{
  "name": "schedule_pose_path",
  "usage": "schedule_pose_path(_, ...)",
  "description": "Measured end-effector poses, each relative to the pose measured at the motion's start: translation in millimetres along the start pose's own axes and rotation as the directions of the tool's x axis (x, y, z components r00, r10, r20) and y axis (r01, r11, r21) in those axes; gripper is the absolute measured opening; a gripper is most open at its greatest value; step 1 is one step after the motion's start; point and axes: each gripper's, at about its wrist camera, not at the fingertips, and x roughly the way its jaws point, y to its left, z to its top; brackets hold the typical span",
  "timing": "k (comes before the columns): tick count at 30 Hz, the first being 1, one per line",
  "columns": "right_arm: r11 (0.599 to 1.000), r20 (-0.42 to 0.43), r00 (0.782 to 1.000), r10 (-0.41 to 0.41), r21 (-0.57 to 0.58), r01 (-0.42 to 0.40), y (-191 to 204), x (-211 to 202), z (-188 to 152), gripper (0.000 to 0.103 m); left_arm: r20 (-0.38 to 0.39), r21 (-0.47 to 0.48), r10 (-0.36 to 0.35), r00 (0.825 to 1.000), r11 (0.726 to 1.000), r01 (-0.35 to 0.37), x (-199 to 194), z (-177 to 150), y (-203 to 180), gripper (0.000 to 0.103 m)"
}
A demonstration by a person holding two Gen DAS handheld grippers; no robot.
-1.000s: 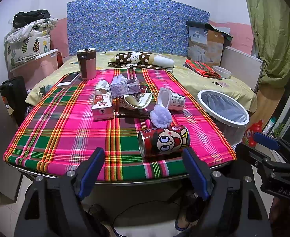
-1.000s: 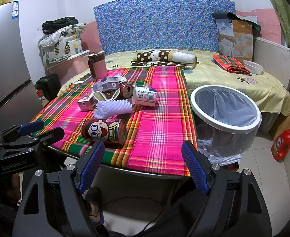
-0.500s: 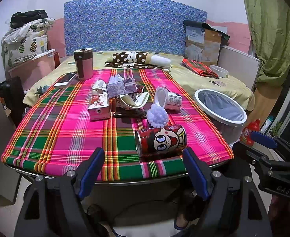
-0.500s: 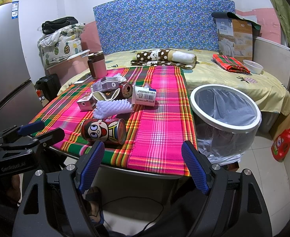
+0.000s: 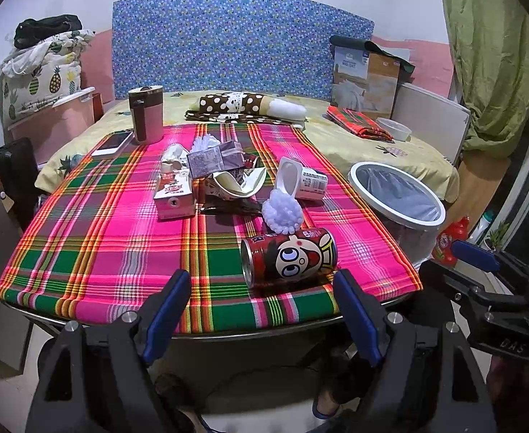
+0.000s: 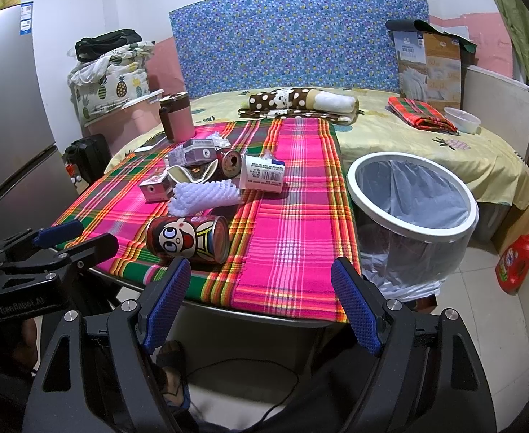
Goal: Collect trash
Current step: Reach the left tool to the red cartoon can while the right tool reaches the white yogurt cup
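**Both hand-held grippers wide apart at the near edge of a littered counter**

The left hand-held gripper point(image 5: 262, 306) sits low at the bottom centre of its own view, its blue-padded fingers point(image 5: 167, 306) spread wide and holding nothing. The right hand-held gripper point(image 6: 260, 296) is likewise at the bottom centre of its view, fingers parted and empty. Each also shows at the edge of the other's view: the right one at lower right of the left wrist view, the left one at lower left of the right wrist view.

The trash lies on the plaid-clothed counter point(image 5: 95, 238). Nearest the edge, a red cartoon-face can point(image 5: 289, 257) lies on its side, just above the left gripper's fingers in the lower middle of the frame. Behind it, touching or nearly so, is a white foam net point(image 5: 282, 211). Further up toward the centre is a cluster: a small pink carton point(image 5: 174, 196), a crumpled purple carton point(image 5: 215, 160), a split-open wrapper point(image 5: 235, 184) and a tipped white cup point(image 5: 302, 180).

A pink tumbler point(image 5: 146, 113) stands upright at upper left of the counter, with a phone point(image 5: 113, 142) lying flat just beside it.

The white-rimmed bin point(image 6: 412, 195), lined with a clear bag, stands on the floor just beside the counter's right edge, at right centre of the right wrist view.
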Motion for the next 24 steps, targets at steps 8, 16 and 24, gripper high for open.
schedule_pose_path(8,1.0,-0.011,1.0,-0.001,0.003,0.001,7,15,-1,0.081,-0.031,0.035,-0.048,0.998,0.998,0.049,18,8,3,0.082)
schedule_pose_path(16,1.0,-0.032,0.999,0.0,0.011,0.0,4,23,0,0.081,-0.079,0.118,-0.1,0.992,0.987,0.109,52,13,1,0.082)
schedule_pose_path(24,1.0,-0.07,0.998,0.005,0.028,-0.003,-3,37,1,0.081,-0.096,0.17,-0.142,0.985,0.973,0.156,71,14,-1,0.083)
